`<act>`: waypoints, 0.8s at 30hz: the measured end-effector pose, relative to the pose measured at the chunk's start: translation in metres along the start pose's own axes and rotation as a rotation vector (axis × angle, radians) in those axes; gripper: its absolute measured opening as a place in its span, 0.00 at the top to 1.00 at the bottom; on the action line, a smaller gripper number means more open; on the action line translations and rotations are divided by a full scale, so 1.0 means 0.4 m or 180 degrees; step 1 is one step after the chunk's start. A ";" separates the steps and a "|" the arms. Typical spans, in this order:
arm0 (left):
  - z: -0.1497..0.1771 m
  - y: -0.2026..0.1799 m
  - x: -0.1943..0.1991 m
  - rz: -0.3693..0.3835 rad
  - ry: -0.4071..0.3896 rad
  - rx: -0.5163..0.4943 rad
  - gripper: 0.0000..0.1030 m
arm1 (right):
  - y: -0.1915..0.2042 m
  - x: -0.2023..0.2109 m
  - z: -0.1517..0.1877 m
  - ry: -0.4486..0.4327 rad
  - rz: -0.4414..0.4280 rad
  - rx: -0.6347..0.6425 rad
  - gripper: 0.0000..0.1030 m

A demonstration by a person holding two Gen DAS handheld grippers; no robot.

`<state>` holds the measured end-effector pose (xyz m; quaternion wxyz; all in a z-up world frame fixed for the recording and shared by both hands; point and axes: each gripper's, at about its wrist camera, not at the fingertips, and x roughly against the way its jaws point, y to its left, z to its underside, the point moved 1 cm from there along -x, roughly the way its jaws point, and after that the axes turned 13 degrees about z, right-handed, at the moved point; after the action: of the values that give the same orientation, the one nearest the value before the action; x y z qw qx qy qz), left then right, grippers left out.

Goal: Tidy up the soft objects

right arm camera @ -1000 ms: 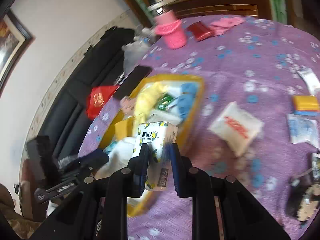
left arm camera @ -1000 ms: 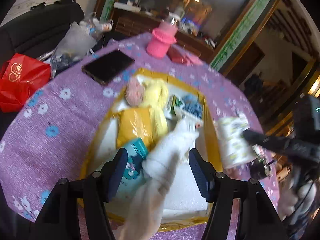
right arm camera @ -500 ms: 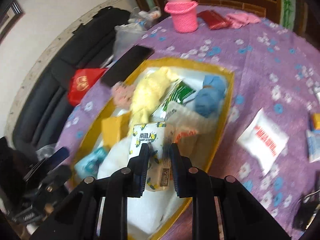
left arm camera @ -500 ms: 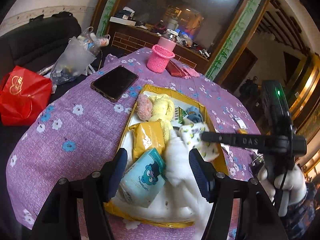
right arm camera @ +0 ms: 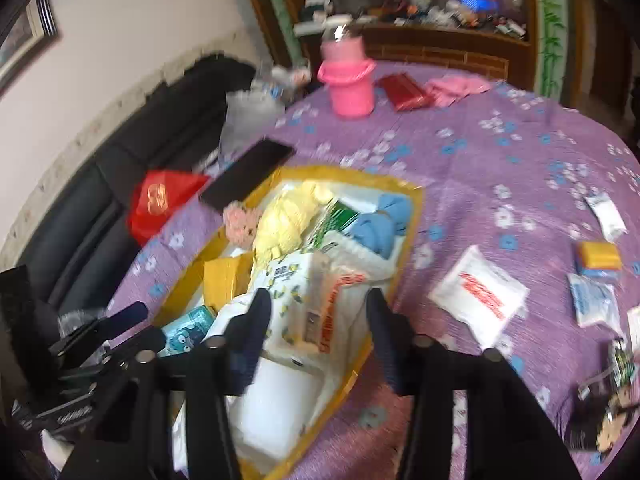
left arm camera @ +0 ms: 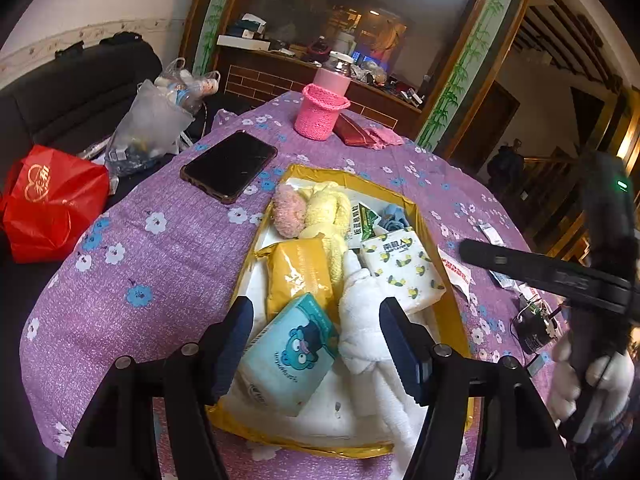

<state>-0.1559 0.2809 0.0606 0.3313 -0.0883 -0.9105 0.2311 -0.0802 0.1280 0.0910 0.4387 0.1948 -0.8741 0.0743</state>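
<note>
- Over the yellow tray [left arm camera: 454, 312] on the counter [left arm camera: 168, 248], the right tool [right arm camera: 316, 312] was opening, the lemon-print tissue pack [left arm camera: 402, 268] lying free below its jaws.
- The left tool [left arm camera: 316, 340] stood open and empty above the white towel [left arm camera: 368, 320].
- That pack looked light and squashy, its film slippery; pinching across its short sides seemed wisest.

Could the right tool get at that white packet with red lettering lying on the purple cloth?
Probably yes. The white packet with red lettering lies flat and alone on the purple flowered tablecloth, just outside the yellow-rimmed tray, with nothing on top. The right tool hangs nearby, its jaws opening, gripping nothing.
</note>
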 end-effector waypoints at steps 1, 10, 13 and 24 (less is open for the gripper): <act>0.000 -0.007 0.001 -0.0011 -0.0007 -0.0022 0.32 | -0.017 0.023 0.010 -0.0100 -0.0005 -0.0072 0.44; 0.003 -0.162 0.080 -0.0362 -0.0721 -0.0600 0.00 | -0.143 0.113 0.092 -0.0470 -0.0073 -0.0551 0.34; 0.004 -0.231 0.113 -0.0305 -0.1020 -0.0931 0.00 | -0.170 0.127 0.120 -0.0547 0.0017 -0.0595 0.34; 0.017 -0.282 0.015 -0.0926 -0.0511 -0.0996 0.00 | -0.196 0.142 0.213 -0.0594 0.0377 -0.0596 0.29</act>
<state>-0.1657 0.1815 0.1136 0.2699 0.0123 -0.9618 0.0431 -0.1420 0.0151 0.0814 0.3666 0.1073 -0.9242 -0.0002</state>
